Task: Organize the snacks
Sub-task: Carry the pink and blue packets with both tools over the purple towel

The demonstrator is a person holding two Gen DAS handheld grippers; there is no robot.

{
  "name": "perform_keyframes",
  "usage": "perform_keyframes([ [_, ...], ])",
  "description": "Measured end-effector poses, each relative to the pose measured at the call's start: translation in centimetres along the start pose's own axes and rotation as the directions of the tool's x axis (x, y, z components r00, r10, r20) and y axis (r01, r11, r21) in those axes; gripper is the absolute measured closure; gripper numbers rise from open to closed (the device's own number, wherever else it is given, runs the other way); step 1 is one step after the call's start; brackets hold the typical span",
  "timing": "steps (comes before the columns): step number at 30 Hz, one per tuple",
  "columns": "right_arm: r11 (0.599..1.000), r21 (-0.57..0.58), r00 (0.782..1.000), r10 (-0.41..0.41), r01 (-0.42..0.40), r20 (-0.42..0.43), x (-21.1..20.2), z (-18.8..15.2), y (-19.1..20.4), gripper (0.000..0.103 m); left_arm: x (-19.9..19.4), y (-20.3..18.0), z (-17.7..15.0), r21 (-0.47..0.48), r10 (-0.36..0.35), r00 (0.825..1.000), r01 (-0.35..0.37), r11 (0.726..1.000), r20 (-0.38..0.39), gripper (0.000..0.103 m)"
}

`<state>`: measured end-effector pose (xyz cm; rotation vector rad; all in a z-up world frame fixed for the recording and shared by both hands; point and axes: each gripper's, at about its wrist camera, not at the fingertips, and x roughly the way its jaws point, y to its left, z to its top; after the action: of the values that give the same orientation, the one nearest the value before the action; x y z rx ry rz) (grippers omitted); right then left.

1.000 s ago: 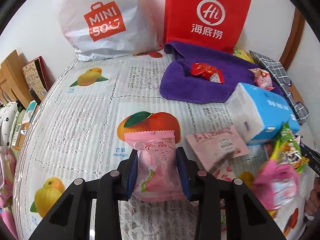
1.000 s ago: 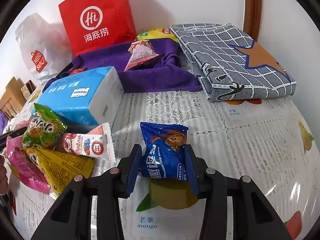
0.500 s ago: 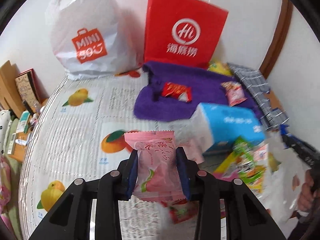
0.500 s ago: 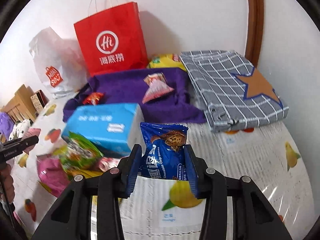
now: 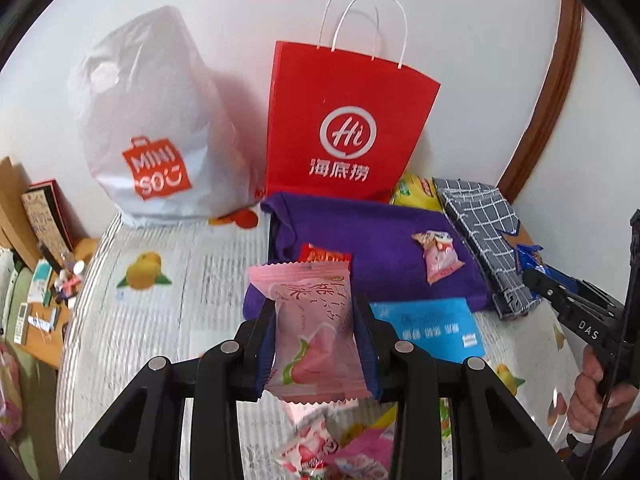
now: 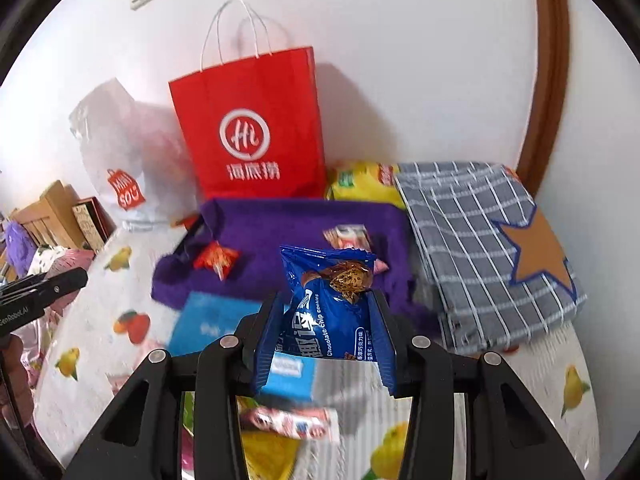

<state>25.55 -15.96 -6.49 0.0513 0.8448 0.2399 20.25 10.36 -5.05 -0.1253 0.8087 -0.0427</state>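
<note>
Above the cluttered fruit-print table [image 5: 168,320], left gripper [image 5: 316,340] pinches a pink snack packet [image 5: 312,332]; right gripper [image 6: 324,332] pinches a blue cookie packet [image 6: 328,308]; either slick wrapper might slip free.

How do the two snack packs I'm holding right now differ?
The peach snack pack in the left hand-held gripper is pale pink; the chocolate chip cookie pack in the right hand-held gripper is glossy blue with English lettering. Both stand upright, clamped at their sides, lifted above the table.
</note>
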Motion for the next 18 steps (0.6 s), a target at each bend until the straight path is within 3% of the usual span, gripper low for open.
perform_keyframes([
  [12,0.998,-0.049,0.999,0.036,-0.035,0.025,3.4,5.7,1.4,0.06,2.7,-2.5,5.4,0.045,-0.007,1.0,0.005,0.999,0.029,0.069],
  [18,0.998,-0.043,0.998,0.046,-0.044,0.048,5.1,8.8,0.5,0.06,5.5,-2.5,8.3,0.021,-0.014,1.0,0.014,1.0,0.018,0.069],
])
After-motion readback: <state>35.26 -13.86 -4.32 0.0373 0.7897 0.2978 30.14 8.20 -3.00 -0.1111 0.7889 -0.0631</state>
